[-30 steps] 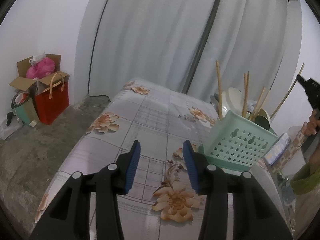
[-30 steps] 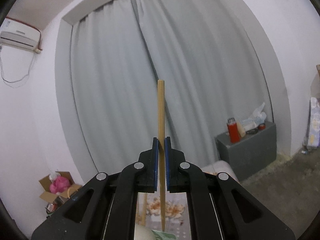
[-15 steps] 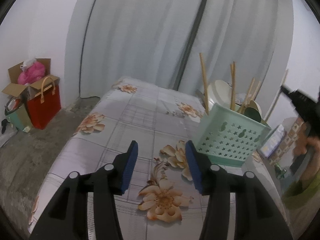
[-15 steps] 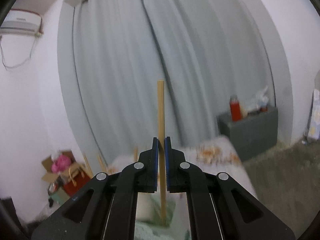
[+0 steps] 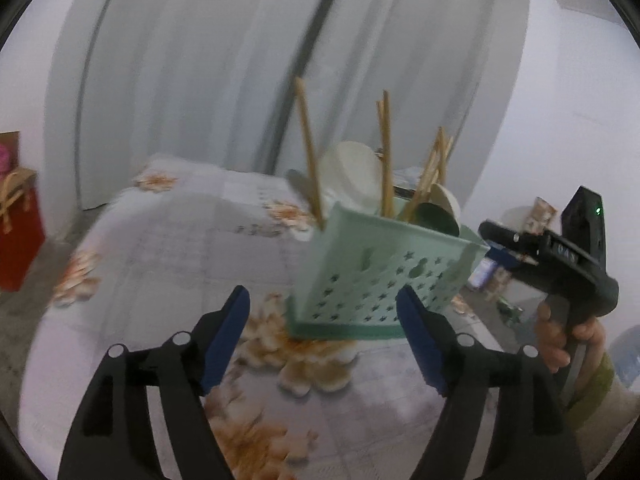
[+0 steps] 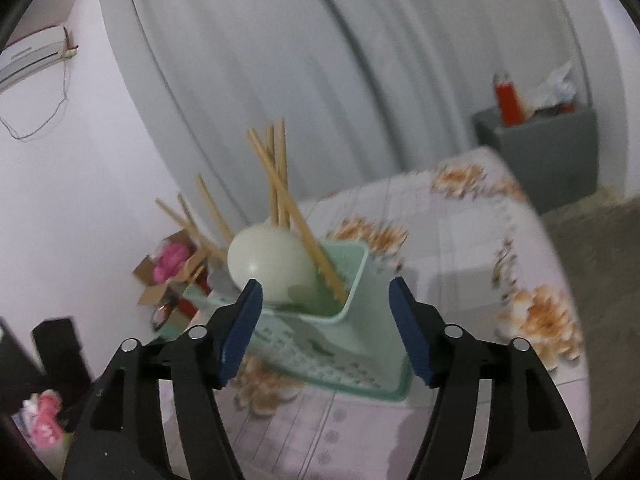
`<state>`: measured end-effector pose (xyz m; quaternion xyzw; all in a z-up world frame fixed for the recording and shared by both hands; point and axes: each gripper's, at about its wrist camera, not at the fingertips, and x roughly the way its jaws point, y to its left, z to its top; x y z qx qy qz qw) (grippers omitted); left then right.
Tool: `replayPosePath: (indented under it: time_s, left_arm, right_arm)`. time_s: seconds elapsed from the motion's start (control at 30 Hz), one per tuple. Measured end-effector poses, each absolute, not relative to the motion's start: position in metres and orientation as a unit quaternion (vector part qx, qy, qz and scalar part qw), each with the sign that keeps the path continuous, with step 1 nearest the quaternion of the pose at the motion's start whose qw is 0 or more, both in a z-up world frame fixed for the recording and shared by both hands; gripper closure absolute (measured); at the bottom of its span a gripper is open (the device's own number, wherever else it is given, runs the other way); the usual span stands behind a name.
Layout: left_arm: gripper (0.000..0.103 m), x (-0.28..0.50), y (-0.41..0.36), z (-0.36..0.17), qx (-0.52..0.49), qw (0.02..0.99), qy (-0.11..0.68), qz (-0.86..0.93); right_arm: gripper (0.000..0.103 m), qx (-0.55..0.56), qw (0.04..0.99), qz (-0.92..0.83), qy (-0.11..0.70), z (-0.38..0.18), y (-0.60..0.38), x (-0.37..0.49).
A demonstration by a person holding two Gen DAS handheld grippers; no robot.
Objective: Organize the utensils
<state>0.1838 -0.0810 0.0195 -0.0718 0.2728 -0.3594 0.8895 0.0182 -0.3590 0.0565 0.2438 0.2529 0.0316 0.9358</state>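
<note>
Right wrist view: mint basket (image 6: 356, 320) holds chopsticks (image 6: 280, 184), pale bowl (image 6: 268, 264); both tools' jaws just opened, empty

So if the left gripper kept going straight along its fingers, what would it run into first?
Most likely the mint green basket. The left gripper has just been opening, nothing is between its fingers, and the basket's perforated front wall sits ahead of the gap on the floral tablecloth. Blur leaves the depth uncertain.
</note>
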Motion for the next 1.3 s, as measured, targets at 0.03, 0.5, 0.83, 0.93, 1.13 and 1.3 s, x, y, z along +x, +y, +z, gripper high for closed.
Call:
replayPosePath:
  time_s: [0.03,0.5,0.83,0.93,1.13,1.3]
  left_arm:
    - [0.028,0.190,-0.086,0.019,-0.075,0.885,0.275,-0.368]
    - [0.026,0.232,-0.140,0.017,-0.091,0.861,0.293,-0.406]
    - [0.026,0.210,-0.110,0.024,-0.116,0.872,0.297,-0.372]
    - [0.026,0.203,-0.096,0.024,-0.116,0.877,0.297,-0.358]
    - [0.025,0.189,-0.084,0.031,-0.116,0.884,0.309,-0.331]
    - [0.021,0.160,-0.072,0.041,-0.094,0.903,0.321,-0.269]
  right_arm:
    - [0.037,0.250,0.932,0.038,0.260,0.055,-0.359,0.022]
    - [0.030,0.298,0.906,0.098,0.284,0.035,-0.370,0.044]
    - [0.030,0.289,0.902,0.124,0.297,0.035,-0.343,0.053]
    - [0.030,0.284,0.900,0.137,0.299,0.034,-0.332,0.056]
    - [0.030,0.262,0.903,0.127,0.315,0.038,-0.315,0.060]
    - [0.026,0.174,0.930,0.055,0.319,0.056,-0.287,0.034]
